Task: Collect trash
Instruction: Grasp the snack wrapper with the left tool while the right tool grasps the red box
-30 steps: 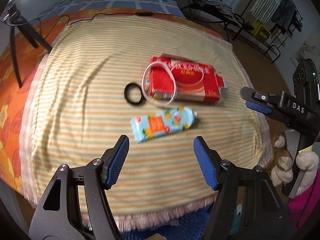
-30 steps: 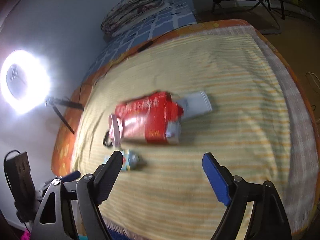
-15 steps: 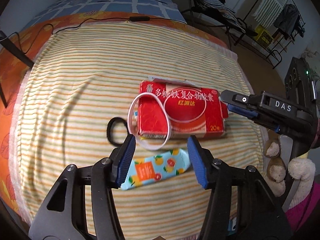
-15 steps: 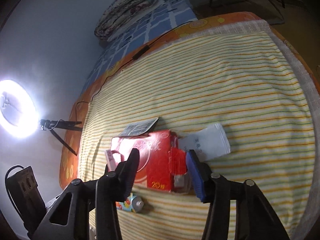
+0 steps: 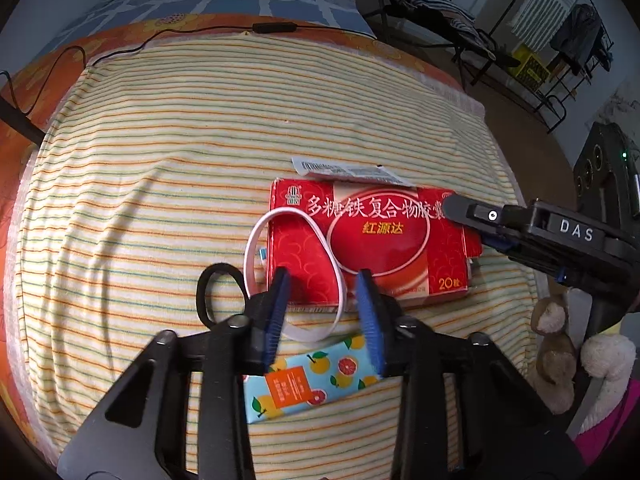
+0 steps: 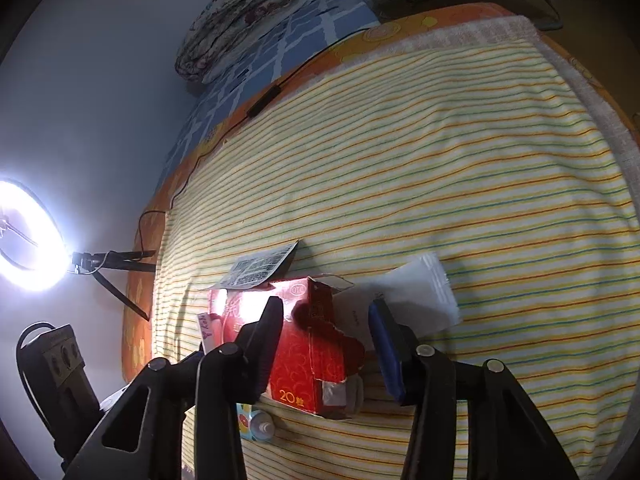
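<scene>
On the striped bed [image 5: 160,168] the trash sits in one cluster: a black ring [image 5: 210,296] furthest left, then a white band [image 5: 256,248] lying partly over the red box [image 5: 384,252], with a blue carton [image 5: 312,380] just in front of them.

The left claw [image 5: 322,316] is spread, its fingers either side of the band's near loop and the box's near left corner, nothing pinched yet. The right claw [image 6: 326,340], also spread, straddles the box's torn right end [image 6: 316,344], beside a white sachet [image 6: 416,296].

This looks like the pre-grasp step. Next, I judge, each claw must settle lower and press together without pushing the box away.

From the left wrist view the box's long axis runs left to right, its opened end pointing right towards the right claw. The carton lies nearly parallel, slightly tilted.
</scene>
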`<state>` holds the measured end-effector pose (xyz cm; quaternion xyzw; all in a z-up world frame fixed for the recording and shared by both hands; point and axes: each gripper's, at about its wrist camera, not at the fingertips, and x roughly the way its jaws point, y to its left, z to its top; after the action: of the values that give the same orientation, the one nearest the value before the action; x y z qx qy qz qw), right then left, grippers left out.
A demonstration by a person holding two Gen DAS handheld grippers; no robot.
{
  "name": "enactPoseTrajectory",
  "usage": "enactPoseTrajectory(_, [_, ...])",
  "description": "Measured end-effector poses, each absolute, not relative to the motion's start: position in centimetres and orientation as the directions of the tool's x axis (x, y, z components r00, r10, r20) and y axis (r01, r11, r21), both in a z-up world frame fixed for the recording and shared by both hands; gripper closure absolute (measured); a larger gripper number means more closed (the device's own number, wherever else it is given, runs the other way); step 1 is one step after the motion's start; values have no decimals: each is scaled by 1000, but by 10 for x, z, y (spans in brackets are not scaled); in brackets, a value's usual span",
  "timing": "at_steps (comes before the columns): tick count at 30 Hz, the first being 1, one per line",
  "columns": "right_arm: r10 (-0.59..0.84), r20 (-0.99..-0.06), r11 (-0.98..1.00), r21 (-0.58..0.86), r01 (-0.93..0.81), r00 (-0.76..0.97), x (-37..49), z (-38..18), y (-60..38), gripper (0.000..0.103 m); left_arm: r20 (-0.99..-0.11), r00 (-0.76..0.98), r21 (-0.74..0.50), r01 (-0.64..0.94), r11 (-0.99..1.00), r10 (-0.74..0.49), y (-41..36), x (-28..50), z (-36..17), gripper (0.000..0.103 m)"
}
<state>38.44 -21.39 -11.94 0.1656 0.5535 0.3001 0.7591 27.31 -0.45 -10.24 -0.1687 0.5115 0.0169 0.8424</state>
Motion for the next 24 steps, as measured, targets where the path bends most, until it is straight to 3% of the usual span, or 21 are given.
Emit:
enactPoseTrajectory(8, [645,-740,755,578,-309,192,378,-117,-206,67,-858,490,-270,-174,947,-155,-5,275,-108,95])
enactPoseTrajectory(10, [627,-751,768,550,-327,209,375,-113,-204,74,-857,492,-273,-176,946,-156,-3,276,-108,98])
enactPoseTrajectory(14, [631,-743,765,548,-339,223,372,-105,-204,98,-852,494,-305,-195,932,-175,5,275,-108,101])
enactPoseTrajectory(24, [626,-723,751,457,-477,292,341,-58,-192,102,-829,531,-333,-218,917,-175,21,261,-89,102])
